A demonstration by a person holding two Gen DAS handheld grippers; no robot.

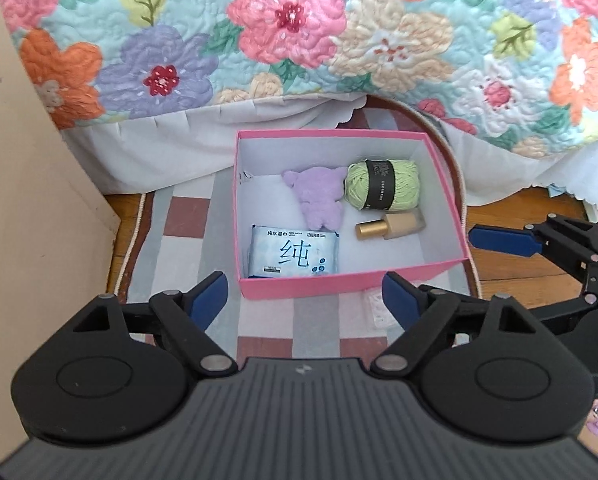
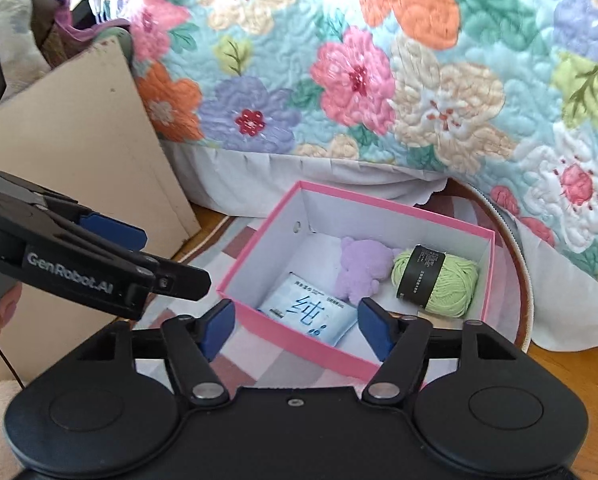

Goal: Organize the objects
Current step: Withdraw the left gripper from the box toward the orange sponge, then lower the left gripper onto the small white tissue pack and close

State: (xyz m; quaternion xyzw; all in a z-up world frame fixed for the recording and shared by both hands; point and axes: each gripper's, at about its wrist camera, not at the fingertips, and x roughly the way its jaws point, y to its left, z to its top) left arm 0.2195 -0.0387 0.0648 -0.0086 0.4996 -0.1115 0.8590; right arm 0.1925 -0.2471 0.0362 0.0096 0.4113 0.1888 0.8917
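Observation:
A pink box (image 1: 339, 282) with a white inside stands on a checked rug. In it lie a purple plush toy (image 1: 319, 200), a green yarn ball (image 1: 381, 186), a small bottle with a gold cap (image 1: 395, 226) and a pack of wet wipes (image 1: 293, 254). My left gripper (image 1: 303, 284) hangs open above the box's near wall, with nothing between its fingers. My right gripper (image 2: 297, 308) is open and empty too, over the box's (image 2: 299, 344) near corner. The plush (image 2: 361, 270), yarn (image 2: 439, 280) and wipes (image 2: 309, 312) show there; the bottle is mostly hidden behind a finger.
A bed with a floral quilt (image 1: 291, 20) overhangs the rug (image 1: 179, 248) behind the box. A beige panel (image 1: 31, 200) stands on the left. Wooden floor (image 1: 511, 208) shows to the right. A small clear packet (image 1: 377, 306) lies on the rug by the box's front.

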